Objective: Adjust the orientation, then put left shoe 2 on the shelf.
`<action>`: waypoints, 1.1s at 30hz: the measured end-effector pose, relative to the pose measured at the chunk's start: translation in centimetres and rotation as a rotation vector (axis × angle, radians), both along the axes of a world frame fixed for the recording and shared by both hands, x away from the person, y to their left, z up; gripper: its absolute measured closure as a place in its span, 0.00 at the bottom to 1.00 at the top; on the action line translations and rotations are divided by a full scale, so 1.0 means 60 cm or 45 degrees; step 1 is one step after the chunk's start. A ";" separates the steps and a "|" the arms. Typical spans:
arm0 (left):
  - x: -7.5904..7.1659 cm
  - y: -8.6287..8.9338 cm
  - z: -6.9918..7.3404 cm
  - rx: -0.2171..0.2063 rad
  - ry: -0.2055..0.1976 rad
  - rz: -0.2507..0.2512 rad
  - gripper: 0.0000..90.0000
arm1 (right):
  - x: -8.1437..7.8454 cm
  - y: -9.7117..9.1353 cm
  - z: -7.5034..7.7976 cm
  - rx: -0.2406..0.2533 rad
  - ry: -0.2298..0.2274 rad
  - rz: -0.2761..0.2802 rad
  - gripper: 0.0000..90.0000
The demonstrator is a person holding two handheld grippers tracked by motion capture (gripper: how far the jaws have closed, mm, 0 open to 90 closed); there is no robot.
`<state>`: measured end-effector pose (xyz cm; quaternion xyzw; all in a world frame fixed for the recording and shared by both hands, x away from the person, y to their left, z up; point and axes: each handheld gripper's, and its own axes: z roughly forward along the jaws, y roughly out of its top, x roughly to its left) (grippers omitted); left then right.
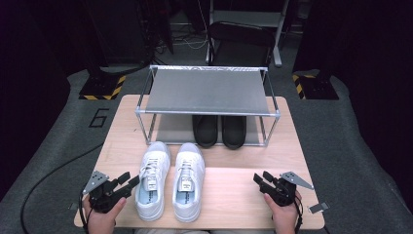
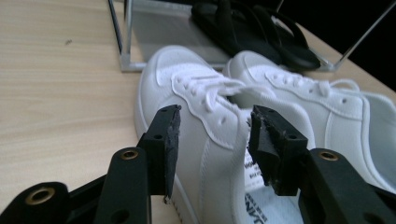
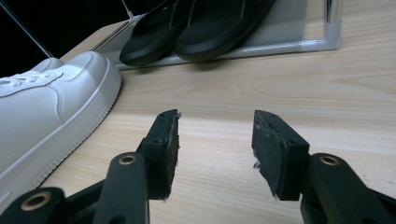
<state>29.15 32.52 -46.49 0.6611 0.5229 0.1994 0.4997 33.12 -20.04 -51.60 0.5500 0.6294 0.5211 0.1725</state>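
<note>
I am lining the left claw [image 1: 127, 181], spread and gripping nothing, up with the left sneaker [image 1: 152, 179] on the worktop [image 1: 234, 195]; the right claw [image 1: 259, 179] is idling, spread too, beside the pair.

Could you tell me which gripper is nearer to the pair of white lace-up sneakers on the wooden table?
The left. The left gripper sits right beside the white lace-up sneakers, jaws open toward the nearer shoe's side. The right gripper rests open across bare tabletop, well apart from them.

The grey fabric top shelf [image 1: 207, 91] hides the far halves of the black rubber flip-flops [image 1: 219, 130]; the white leather sneakers' [image 2: 261, 140] tongue-label print is unreadable.
</note>
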 end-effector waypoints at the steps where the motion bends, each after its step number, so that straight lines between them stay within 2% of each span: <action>1: 0.000 -0.002 -0.004 0.012 0.009 -0.009 0.63 | 0.000 0.000 0.000 0.001 -0.001 0.000 0.56; 2: 0.000 -0.002 -0.004 0.012 0.009 -0.009 0.64 | 0.000 0.000 0.000 0.001 -0.001 0.000 0.56; 4: 0.000 -0.008 -0.015 0.015 0.052 -0.030 0.67 | 0.000 -0.001 -0.001 0.009 0.003 -0.004 0.55; 6: 0.002 -0.011 -0.021 0.048 0.072 -0.042 0.67 | 0.000 0.000 -0.001 0.013 0.011 -0.009 0.55; 13: 0.010 -0.026 -0.044 0.046 0.137 0.017 0.64 | 0.001 -0.002 -0.003 0.025 0.017 -0.011 0.54; 15: 0.012 -0.025 -0.048 0.048 0.189 0.003 0.60 | 0.001 -0.002 -0.004 0.027 0.020 -0.011 0.54; 16: 0.014 -0.026 -0.051 0.040 0.179 0.012 0.58 | 0.001 -0.002 -0.004 0.029 0.020 -0.009 0.54; 18: 0.015 -0.026 -0.052 0.029 0.195 0.014 0.56 | 0.001 -0.002 -0.004 0.032 0.021 -0.008 0.54; 20: 0.015 -0.025 -0.052 0.040 0.188 0.004 0.54 | 0.001 -0.002 -0.004 0.034 0.025 -0.006 0.54; 26: 0.016 -0.027 -0.054 0.058 0.173 -0.005 0.58 | 0.002 -0.002 -0.006 0.047 0.032 -0.008 0.54; 27: 0.017 -0.027 -0.055 0.051 0.178 0.000 0.58 | 0.002 -0.002 -0.007 0.051 0.037 -0.013 0.54; 28: 0.017 -0.026 -0.054 0.056 0.206 -0.002 0.58 | 0.002 -0.003 -0.007 0.052 0.034 -0.013 0.54; 33: 0.017 -0.030 -0.052 0.078 0.209 0.011 0.59 | 0.002 -0.004 -0.009 0.059 0.041 -0.017 0.54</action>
